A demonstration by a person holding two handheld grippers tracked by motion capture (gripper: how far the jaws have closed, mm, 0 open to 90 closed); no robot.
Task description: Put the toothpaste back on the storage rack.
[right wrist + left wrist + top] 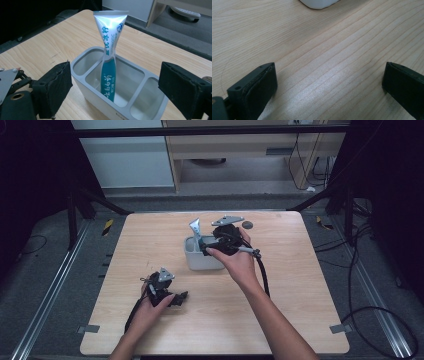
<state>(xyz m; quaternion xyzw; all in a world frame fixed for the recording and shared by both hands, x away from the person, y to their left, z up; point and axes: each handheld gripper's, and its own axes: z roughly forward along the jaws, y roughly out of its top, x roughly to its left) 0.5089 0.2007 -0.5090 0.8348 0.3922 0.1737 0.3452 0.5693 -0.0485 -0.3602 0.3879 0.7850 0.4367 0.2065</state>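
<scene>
While the right gripper [115, 87] hangs just above the white organizer [202, 255], its jaws stand wide apart to either side of the box and clamp on nothing. A toothpaste tube [110, 50] stands between them in the organizer's middle compartment, cap end down and crimped end up, leaning a little. It is silvery white at the top and teal lower down, with teal printed characters along its length. The organizer is a pale, oblong box with three compartments in a row; the two outer ones hold nothing. It sits on the wooden table [300, 285] a little toward the far edge, near the middle. A small dark disc [247, 225] lies close to the far edge. Nearer the front left corner, the left gripper [181, 296] rests low over bare wood, its jaws also spread wide and holding nothing, well apart from the organizer.
</scene>
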